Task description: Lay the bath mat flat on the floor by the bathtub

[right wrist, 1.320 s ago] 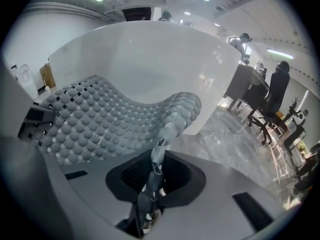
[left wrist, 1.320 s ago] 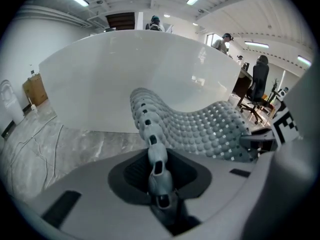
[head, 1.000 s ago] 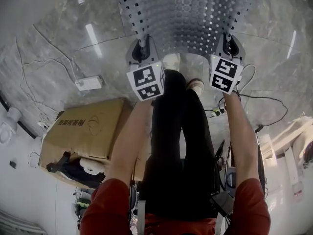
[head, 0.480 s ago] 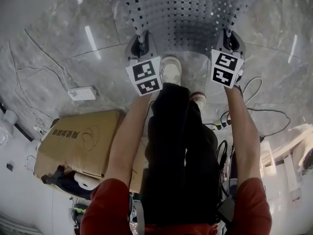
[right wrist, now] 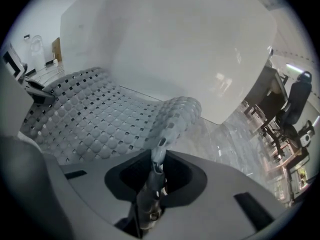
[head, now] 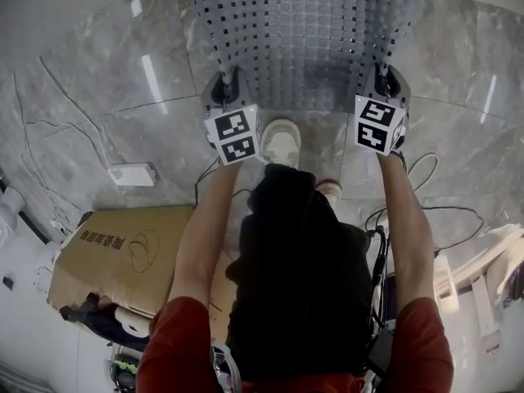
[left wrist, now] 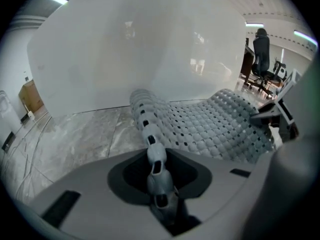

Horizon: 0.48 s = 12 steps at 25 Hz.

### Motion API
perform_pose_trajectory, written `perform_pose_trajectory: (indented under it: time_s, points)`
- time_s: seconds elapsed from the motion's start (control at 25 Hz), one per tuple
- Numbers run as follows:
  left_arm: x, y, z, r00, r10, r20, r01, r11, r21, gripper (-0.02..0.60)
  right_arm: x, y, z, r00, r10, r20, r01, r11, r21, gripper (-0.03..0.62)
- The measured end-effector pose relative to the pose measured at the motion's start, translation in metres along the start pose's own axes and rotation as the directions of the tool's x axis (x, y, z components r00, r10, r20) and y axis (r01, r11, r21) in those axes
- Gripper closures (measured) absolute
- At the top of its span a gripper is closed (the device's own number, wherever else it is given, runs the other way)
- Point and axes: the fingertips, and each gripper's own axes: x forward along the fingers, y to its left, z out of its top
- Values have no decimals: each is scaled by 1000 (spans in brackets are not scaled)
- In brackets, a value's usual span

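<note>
Pinching bath mat's (left wrist: 215,129) corner: left claw (left wrist: 159,184).

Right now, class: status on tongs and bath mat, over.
Left tongs clamped on bath mat corner. Right tongs opening, corner between them. Mat not yet flat. Shoe by near edge.

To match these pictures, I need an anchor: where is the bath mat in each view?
Head view: bath mat top centre, near corners held by the left gripper and right gripper.
Left gripper view: centre to right, a corner pinched in the jaws.
Right gripper view: left to centre, a corner between the opening jaws.
Shared landmark: marble floor under the mat.
</note>
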Motion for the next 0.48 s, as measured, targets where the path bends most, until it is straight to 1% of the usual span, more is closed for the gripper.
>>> perform_pose_trajectory:
  time_s: [0.08,0.16,0.36,0.48]
  points:
    - [3,2,-5,1000,0,-1,0,999,33,494,4,0,-3,1000,8,-1,-8,1000,-14,513]
    - [6,4,-9,1000,5,-3,-5,999,48,491,7,-2,-7,1000,13,-6,-13,1000,-18,508]
    - [18,16,-19,999,28,-27,-28,999,20,473,18,-9,-5,1000,14,7,-14,1000,-10,479]
    - [24,21,-24,999,32,-44,-31,999,20,453,22,-12,-8,1000,23,0,-23,999,31,453]
